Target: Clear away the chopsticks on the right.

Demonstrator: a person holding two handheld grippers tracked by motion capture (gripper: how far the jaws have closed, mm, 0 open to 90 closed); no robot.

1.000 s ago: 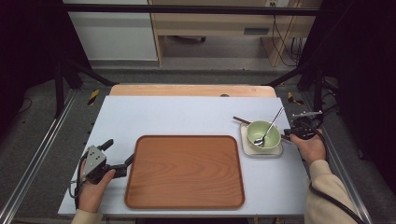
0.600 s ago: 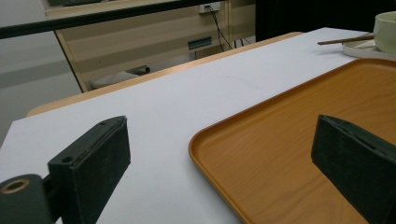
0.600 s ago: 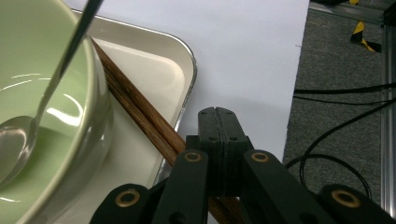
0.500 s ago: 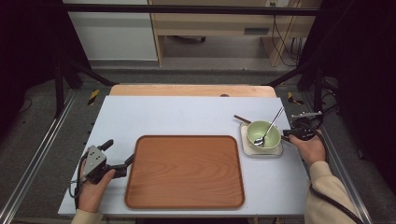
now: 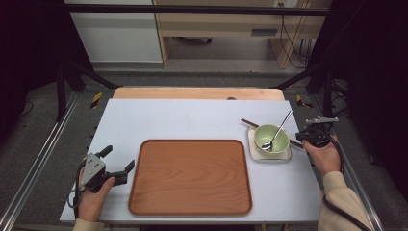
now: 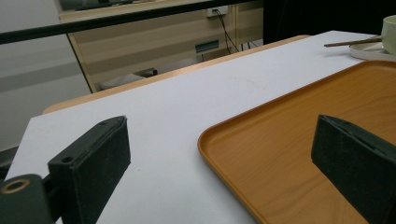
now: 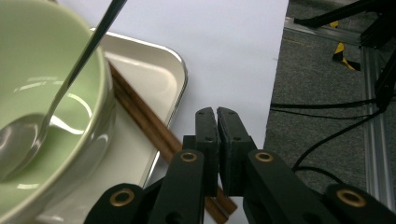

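Right claw (image 7: 217, 116) beside diagonally lying chopsticks (image 7: 144, 123).

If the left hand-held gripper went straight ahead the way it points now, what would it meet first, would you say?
Probably the wooden tray: the left hand-held gripper points at its left edge with open jaws, one already over the rim. Whether it would clear the rim is unclear.

Our tongs (image 7: 217, 122) sit nearly closed above the chopsticks (image 7: 144, 123), beside our green bowl (image 7: 60, 116) holding a spoon (image 7: 51, 112).

Left gripper (image 5: 117, 162) jaws wide apart; right gripper (image 7: 217, 122) jaws together.
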